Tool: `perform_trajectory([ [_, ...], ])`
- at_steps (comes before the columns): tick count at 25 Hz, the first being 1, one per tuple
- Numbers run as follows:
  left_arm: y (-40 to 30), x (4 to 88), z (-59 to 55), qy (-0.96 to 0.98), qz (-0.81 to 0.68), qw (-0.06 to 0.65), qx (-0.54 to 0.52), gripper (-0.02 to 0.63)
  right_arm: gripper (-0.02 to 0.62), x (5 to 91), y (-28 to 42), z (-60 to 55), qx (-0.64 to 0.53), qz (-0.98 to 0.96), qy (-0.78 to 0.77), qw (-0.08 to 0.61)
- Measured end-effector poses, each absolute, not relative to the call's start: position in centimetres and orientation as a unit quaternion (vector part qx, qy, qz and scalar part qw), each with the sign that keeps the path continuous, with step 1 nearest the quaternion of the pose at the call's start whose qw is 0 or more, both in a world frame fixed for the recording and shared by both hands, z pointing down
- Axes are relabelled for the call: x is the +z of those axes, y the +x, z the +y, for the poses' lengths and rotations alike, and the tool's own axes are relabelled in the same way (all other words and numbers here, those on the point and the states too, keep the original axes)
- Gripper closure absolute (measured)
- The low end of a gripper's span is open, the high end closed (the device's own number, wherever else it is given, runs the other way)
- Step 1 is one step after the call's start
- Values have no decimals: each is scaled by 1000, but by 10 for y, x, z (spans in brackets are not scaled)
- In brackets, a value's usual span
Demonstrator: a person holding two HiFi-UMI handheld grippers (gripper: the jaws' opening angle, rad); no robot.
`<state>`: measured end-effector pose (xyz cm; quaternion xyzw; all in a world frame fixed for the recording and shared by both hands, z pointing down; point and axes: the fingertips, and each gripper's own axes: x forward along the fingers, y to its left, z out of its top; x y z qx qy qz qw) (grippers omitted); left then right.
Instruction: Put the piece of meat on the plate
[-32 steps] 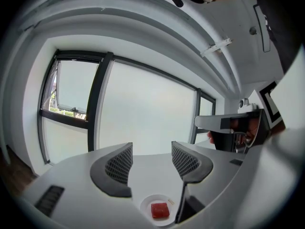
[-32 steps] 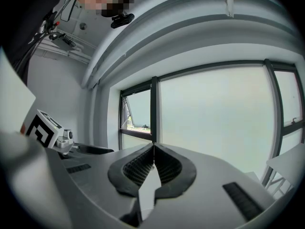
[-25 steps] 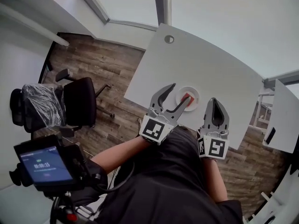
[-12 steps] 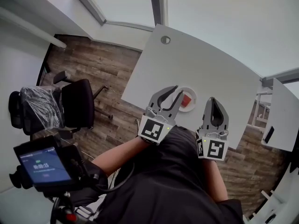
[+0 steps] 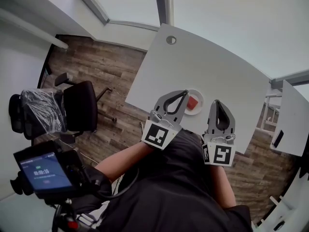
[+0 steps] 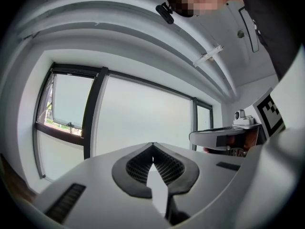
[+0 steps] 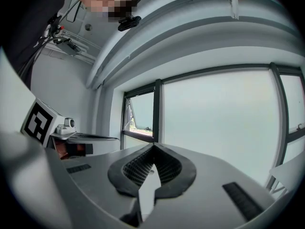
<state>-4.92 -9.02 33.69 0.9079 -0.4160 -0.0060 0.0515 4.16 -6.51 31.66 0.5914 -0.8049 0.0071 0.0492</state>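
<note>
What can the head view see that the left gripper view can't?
Only the head view: the red piece of meat on the round white plate, the white table and a black office chair. Only the left gripper view: the ceiling and the small black camera on the person's head. Both: the left gripper, whose jaws have just closed on nothing, and the shut right gripper.
</note>
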Motion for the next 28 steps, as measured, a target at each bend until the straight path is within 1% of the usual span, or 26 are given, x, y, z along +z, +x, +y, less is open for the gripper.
perform_trajectory([
  [11, -54, 334, -90, 904, -424, 45, -10, 601, 588, 318, 34, -63, 0, -813, 580, 54],
  [16, -56, 323, -87, 903, -428, 25, -23, 601, 588, 317, 36, -63, -1, -811, 583, 52],
  [28, -53, 325, -88, 904, -425, 40, -29, 601, 588, 315, 44, -58, -5, -805, 592, 51],
])
